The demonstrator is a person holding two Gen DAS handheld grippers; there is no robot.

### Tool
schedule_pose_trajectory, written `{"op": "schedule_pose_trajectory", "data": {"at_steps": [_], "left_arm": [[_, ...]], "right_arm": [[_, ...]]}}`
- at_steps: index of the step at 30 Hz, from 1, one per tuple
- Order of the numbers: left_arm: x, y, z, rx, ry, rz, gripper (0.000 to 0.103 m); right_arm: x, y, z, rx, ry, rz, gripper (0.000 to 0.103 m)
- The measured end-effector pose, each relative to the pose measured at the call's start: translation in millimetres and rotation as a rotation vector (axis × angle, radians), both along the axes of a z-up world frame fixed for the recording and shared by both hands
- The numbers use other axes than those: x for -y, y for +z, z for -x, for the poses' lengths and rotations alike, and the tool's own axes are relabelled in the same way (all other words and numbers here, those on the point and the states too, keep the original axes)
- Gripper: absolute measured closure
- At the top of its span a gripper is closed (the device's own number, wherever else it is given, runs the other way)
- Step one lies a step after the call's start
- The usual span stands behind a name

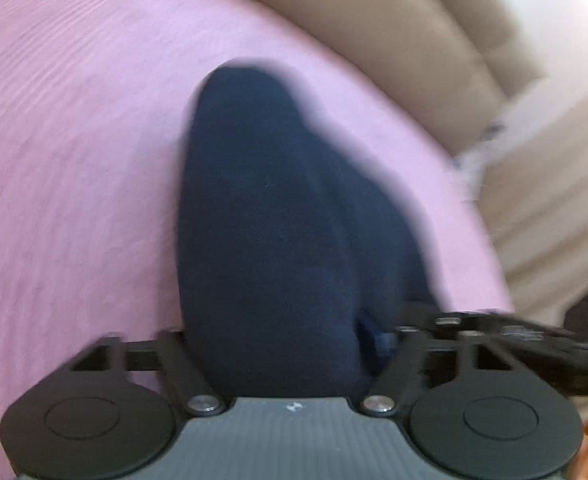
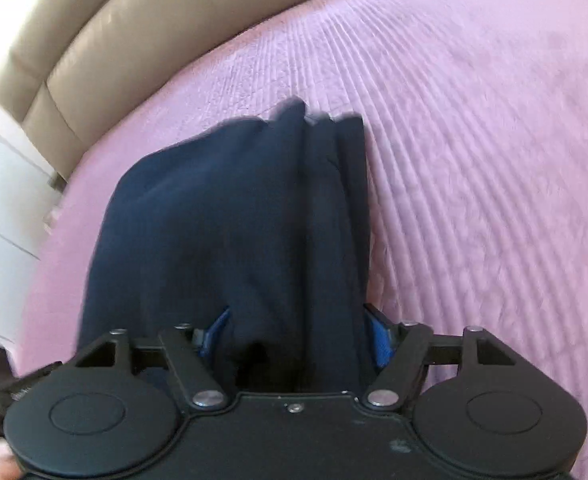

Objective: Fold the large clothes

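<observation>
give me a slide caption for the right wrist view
Right gripper clamps a bunched navy fabric garment above a ribbed pink bedspread.

place: bedroom in a home | bed: wide ribbed pink quilted bedspread (image 2: 473, 160) covering a mattress | headboard: padded beige leather-look panels (image 2: 106, 44) with stitched seams along the bed's edge | beside bed: white panelled furniture front (image 2: 2, 200), its kind unclear

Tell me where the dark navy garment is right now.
The dark navy fabric garment hangs bunched between both tools' fingers, centre of each wrist view, above the pink ribbed bedspread.
</observation>
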State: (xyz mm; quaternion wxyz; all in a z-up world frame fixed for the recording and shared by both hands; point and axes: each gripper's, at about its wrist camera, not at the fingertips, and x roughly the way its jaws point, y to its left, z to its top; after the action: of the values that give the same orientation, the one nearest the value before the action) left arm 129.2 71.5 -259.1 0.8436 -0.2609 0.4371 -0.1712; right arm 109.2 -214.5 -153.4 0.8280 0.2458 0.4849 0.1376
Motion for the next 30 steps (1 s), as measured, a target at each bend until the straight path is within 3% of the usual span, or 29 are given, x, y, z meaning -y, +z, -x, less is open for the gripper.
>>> {"op": "schedule_pose_trajectory", "data": {"at_steps": [2, 5, 7, 8, 9, 10, 11, 12, 13, 15, 17, 18, 19, 22, 25, 28, 30], "left_arm": [[-12, 12, 6, 0.007, 0.010, 0.029, 0.026], [-23, 46, 20, 0.073, 0.033, -0.093, 0.030], [-25, 64, 35, 0.147, 0.032, -0.115, 0.031], [-23, 71, 41, 0.180, 0.011, -0.111, 0.035], [-19, 76, 47, 0.211, -0.024, -0.100, 0.049], [-13, 79, 54, 0.233, -0.069, -0.080, 0.055], [-9, 80, 60, 0.245, -0.123, -0.053, 0.060], [-1, 78, 62, 0.243, -0.202, -0.017, 0.065], [4, 73, 63, 0.225, -0.256, -0.010, 0.068], [17, 54, 68, 0.170, -0.368, -0.030, 0.077], [20, 44, 72, 0.155, -0.397, -0.066, 0.079], [18, 42, 72, 0.143, -0.395, -0.064, 0.086], [15, 44, 72, 0.126, -0.387, -0.050, 0.086], [11, 58, 80, 0.116, -0.373, -0.088, 0.086], [11, 64, 90, 0.107, -0.368, -0.130, 0.086], [19, 69, 98, 0.109, -0.339, -0.179, 0.086], [25, 71, 95, 0.116, -0.319, -0.188, 0.086]], "right_arm": [[3, 19, 5, 0.033, -0.006, 0.021, 0.020], [0, 57, 25, 0.152, 0.031, 0.089, 0.020], [-14, 74, 24, 0.229, 0.062, 0.132, 0.020], [-26, 79, 22, 0.256, 0.083, 0.159, 0.021], [-38, 83, 17, 0.283, 0.111, 0.188, 0.024], [-51, 84, 17, 0.314, 0.142, 0.219, 0.030], [-62, 80, 14, 0.328, 0.177, 0.244, 0.056], [-68, 74, 15, 0.321, 0.210, 0.263, 0.090], [-74, 69, 17, 0.296, 0.234, 0.290, 0.098], [-75, 51, 11, 0.265, 0.212, 0.352, 0.103], [-62, 37, 7, 0.224, 0.160, 0.366, 0.103], [-56, 38, 9, 0.203, 0.135, 0.370, 0.103], [-53, 46, 14, 0.195, 0.117, 0.396, 0.100], [-49, 81, 44, 0.215, 0.168, 0.379, 0.092], [-62, 87, 74, 0.183, 0.251, 0.365, 0.086], [-70, 51, 86, 0.021, 0.261, 0.466, 0.086], [-62, 38, 89, -0.076, 0.205, 0.482, 0.086]]}}
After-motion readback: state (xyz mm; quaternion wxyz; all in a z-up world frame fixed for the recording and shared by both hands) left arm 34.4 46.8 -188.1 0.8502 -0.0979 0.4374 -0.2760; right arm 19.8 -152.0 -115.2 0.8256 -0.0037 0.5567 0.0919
